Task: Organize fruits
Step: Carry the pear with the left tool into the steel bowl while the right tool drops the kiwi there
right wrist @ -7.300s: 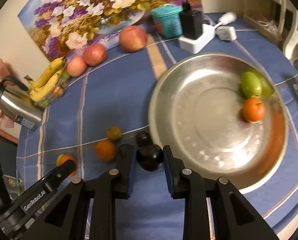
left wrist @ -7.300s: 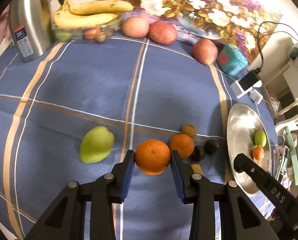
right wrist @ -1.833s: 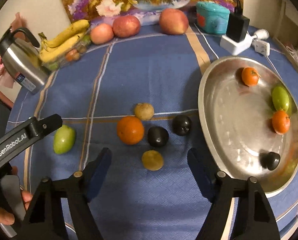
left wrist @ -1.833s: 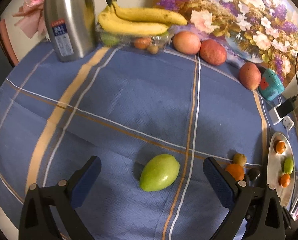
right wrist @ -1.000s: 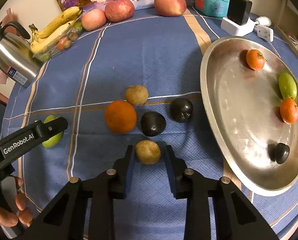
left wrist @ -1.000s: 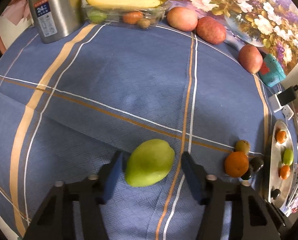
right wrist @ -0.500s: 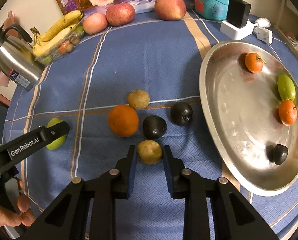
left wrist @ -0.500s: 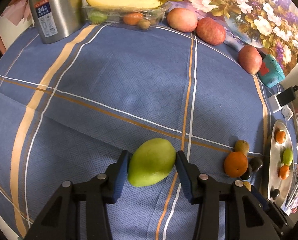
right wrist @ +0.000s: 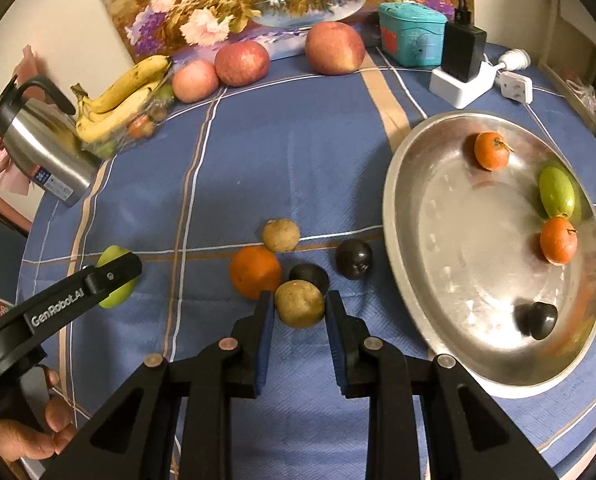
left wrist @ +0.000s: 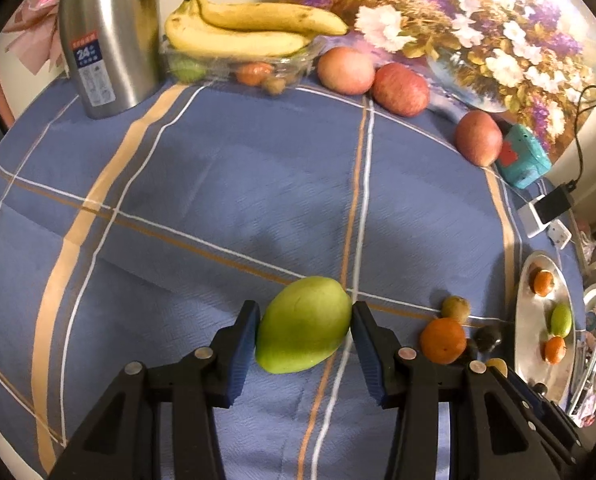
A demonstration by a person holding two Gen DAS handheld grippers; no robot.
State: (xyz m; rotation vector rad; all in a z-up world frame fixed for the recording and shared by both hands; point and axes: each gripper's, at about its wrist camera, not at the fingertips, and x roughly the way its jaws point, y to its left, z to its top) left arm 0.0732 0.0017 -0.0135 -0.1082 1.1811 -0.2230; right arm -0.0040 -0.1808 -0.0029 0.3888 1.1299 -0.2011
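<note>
- The steel tray (right wrist: 450, 364) sits on the right side of the table (right wrist: 298, 152), which wears a blue checked cloth. It holds two small oranges (right wrist: 491, 150), a small green fruit (right wrist: 556, 193) between them along the far rim, and one dark plum (right wrist: 538, 320) near the front.
- A clear plastic punnet (left wrist: 233, 65) at the back of the table holds a green fruit, a small orange one and a brownish one; a bunch of bananas (left wrist: 245, 30) lies on top of it.
- Three apples (left wrist: 400, 89) stand in a row beside the punnet, in front of a flower painting (left wrist: 458, 20).
- The left gripper (left wrist: 304, 338) has its jaws clamped on the green mango (left wrist: 304, 336), both blue pads against its sides, low over the cloth.
- The right gripper (right wrist: 300, 312) has its jaws clamped on a brown round fruit (right wrist: 299, 303), in front of the loose group.
- Loose on the cloth: a large orange (right wrist: 255, 266), another brown fruit (right wrist: 280, 234), and two dark plums (right wrist: 353, 253), all just left of the tray.
- The steel flask (left wrist: 105, 36) carries a blue label reading "24"; the smaller print is too fine to read.
- The left gripper's finger, in the right wrist view, reads "GenRobot.AI".
- A teal box (right wrist: 412, 32) and a charger on a white power strip (right wrist: 460, 80) stand behind the tray.
</note>
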